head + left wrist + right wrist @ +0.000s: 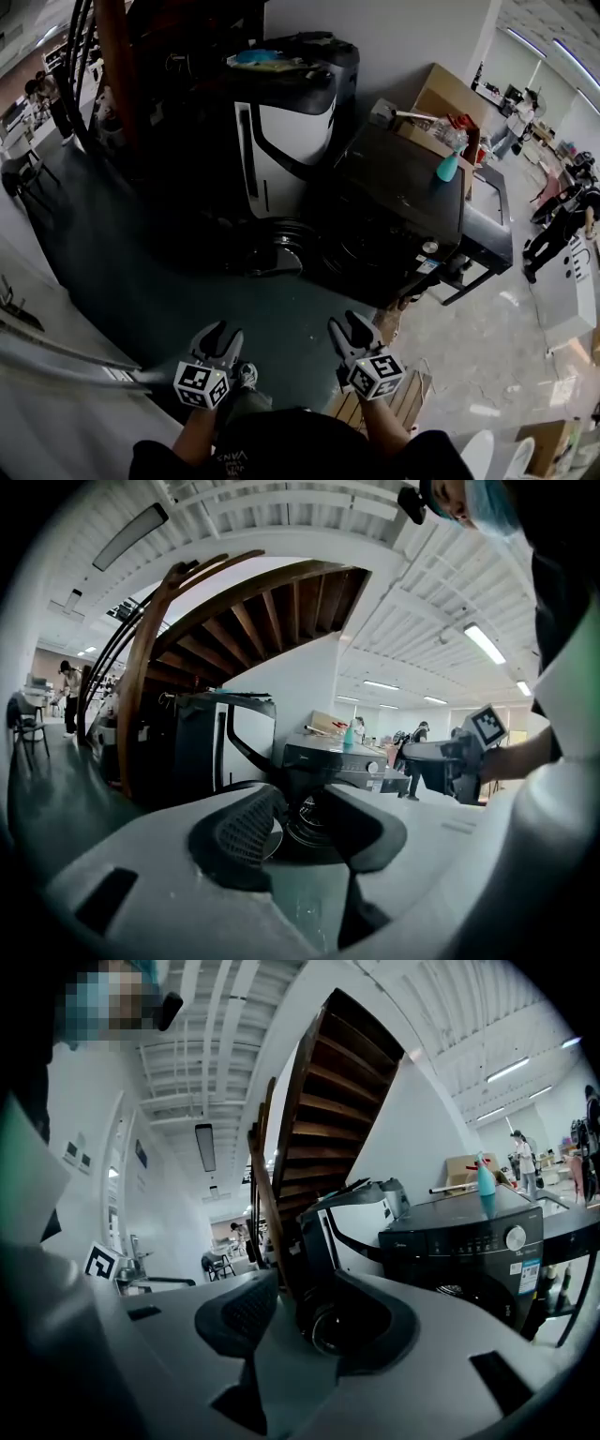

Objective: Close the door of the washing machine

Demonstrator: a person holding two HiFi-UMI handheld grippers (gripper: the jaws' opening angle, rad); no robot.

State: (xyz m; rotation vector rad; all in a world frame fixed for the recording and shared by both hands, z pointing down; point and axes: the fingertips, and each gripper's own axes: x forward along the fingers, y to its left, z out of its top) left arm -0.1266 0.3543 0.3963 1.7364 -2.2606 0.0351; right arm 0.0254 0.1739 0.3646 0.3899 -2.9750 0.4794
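1. Your left gripper [221, 336] is held low in front of you. Its jaws stand partly apart with nothing between them, and the ribbed pads [246, 822] touch nothing.
2. Through the left gap you look at the front of the washing machine [403, 202] and its round drum opening, well apart from the fingertips.
3. Your right gripper [352, 328] is level with the left one and just beside it. Its jaws are likewise spread, a little wider than the left pair, and they grip nothing.
4. Between the right jaws you see only the far-off round door [323, 1327]. No pad is on it.
5. The washing machine is the dark front-loader ahead of you and slightly to your right, standing on the grey floor [187, 300].
6. Its door hangs open, swung out to the left of the machine's front, between the machine and the white appliance [281, 141].
7. A teal spray bottle [448, 167] stands upright on the machine's top, near the far right corner.
8. Neither gripper touches the door or the machine; both are well short of them.
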